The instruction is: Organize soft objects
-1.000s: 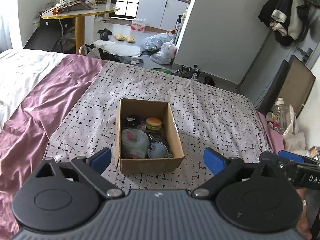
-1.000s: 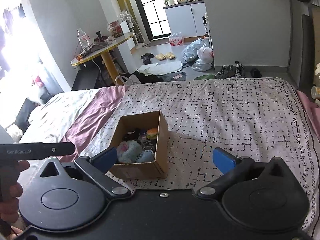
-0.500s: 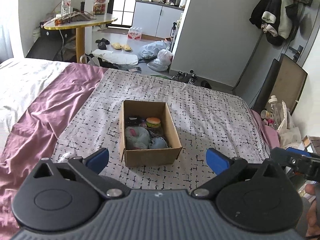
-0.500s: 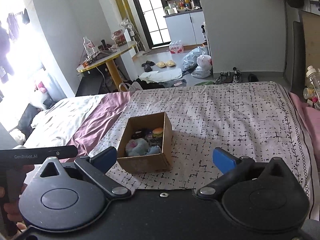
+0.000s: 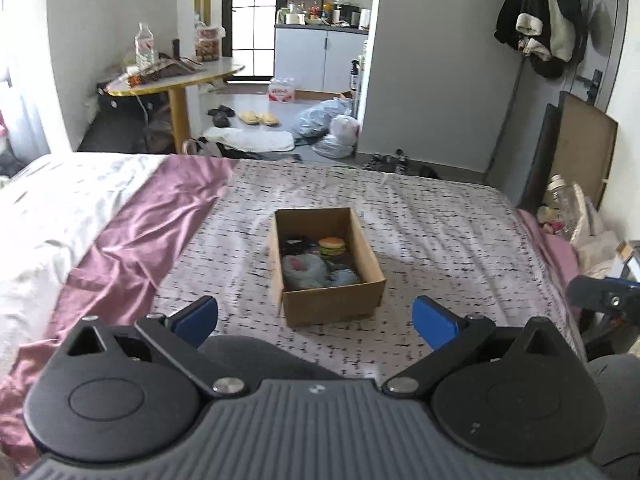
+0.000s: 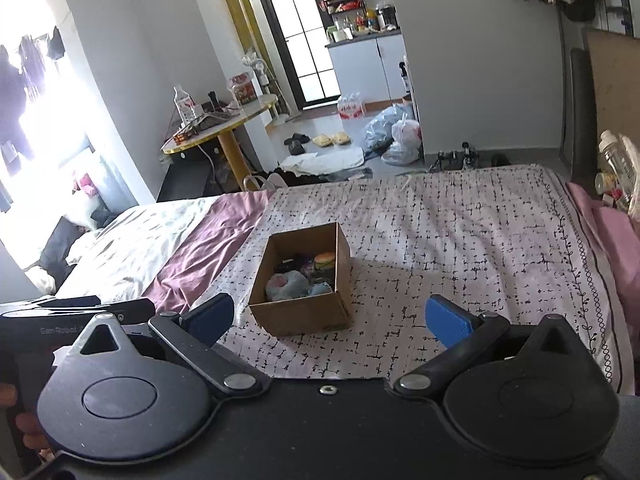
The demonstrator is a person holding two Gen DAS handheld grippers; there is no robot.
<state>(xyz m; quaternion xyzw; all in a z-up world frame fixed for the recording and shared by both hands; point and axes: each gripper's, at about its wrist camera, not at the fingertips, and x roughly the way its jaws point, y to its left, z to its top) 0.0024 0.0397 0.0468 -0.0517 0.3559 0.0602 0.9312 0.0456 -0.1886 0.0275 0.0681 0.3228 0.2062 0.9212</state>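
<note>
Two hand-held grippers face one cardboard box [image 5: 328, 268], and both of ours are spread wide with nothing between the blue pads. The box sits on the black-and-white patterned bedspread [image 5: 440, 224] of the bed, ahead of us and well apart from either tool.

From the left hand-held gripper [image 5: 316, 316] the box lies almost straight ahead, centred between the fingers, with its long axis running away from us and its short near wall toward the camera. From the right hand-held gripper [image 6: 328, 316] the same box [image 6: 300, 280] sits forward and somewhat to the left, nearer the left finger than the right, and turned so a corner comes toward us.

Inside we make out a small burger toy [image 5: 332, 245] against the right wall toward the far end, a grey-blue plush [image 5: 302, 272] with a pink patch filling the near half, a smaller blue soft thing [image 5: 344, 278] beside it, and something dark [image 5: 296, 242] at the far left that we cannot identify.

We judge the left hand to be the better lined up for any reach into the box; the right would have to swing leftward first. No loose soft items show on the bedspread.
</note>
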